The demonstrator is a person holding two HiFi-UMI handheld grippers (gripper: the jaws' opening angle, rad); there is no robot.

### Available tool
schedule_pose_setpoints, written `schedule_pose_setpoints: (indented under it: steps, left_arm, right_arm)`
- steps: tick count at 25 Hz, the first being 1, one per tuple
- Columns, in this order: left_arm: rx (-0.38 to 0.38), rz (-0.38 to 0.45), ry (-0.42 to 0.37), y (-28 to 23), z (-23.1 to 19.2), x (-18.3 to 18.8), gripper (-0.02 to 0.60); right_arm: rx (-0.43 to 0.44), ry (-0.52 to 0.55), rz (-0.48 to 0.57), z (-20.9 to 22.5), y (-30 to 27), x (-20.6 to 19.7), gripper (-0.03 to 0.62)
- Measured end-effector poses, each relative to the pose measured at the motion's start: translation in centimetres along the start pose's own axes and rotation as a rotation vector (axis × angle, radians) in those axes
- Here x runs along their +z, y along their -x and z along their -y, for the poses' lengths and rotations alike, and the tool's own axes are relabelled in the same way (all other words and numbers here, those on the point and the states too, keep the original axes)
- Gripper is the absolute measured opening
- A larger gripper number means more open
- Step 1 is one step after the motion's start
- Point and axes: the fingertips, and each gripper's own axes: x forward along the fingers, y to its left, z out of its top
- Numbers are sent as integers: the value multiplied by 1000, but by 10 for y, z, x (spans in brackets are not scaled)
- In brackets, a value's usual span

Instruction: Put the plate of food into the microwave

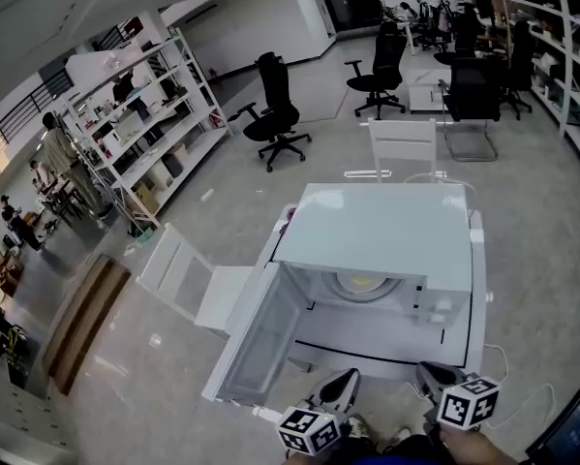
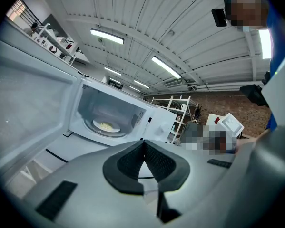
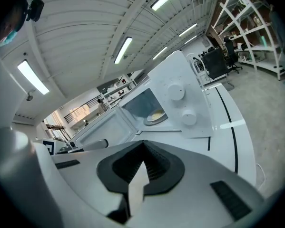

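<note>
Both pressed together, empty, left hand-held gripper (image 1: 342, 384) and right hand-held gripper (image 1: 429, 374) face the microwave (image 1: 386, 229), where the plate of food (image 1: 363, 283) looks stiff, perhaps fragile: take its rim.

Both hand-held grippers (image 1: 346, 380) (image 1: 426, 370) closed, empty.

plate of food (image 1: 360, 283): pale, flat, inside microwave (image 1: 381, 223) | microwave: white, door (image 1: 256, 342) open

The white table (image 1: 359, 343) bears the microwave (image 1: 377, 231), door open.
</note>
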Motion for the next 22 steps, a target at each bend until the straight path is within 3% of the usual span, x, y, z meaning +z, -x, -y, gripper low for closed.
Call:
schedule_pose_setpoints:
  steps: [12, 22]
  left_arm:
    - [2, -17, 9, 2, 22, -19, 3]
    - [-10, -14, 3, -3, 20, -10, 3]
  right_arm:
    - [-11, -6, 0, 17, 31, -12, -2]
    - [-30, 5, -2, 17, 31, -9, -2]
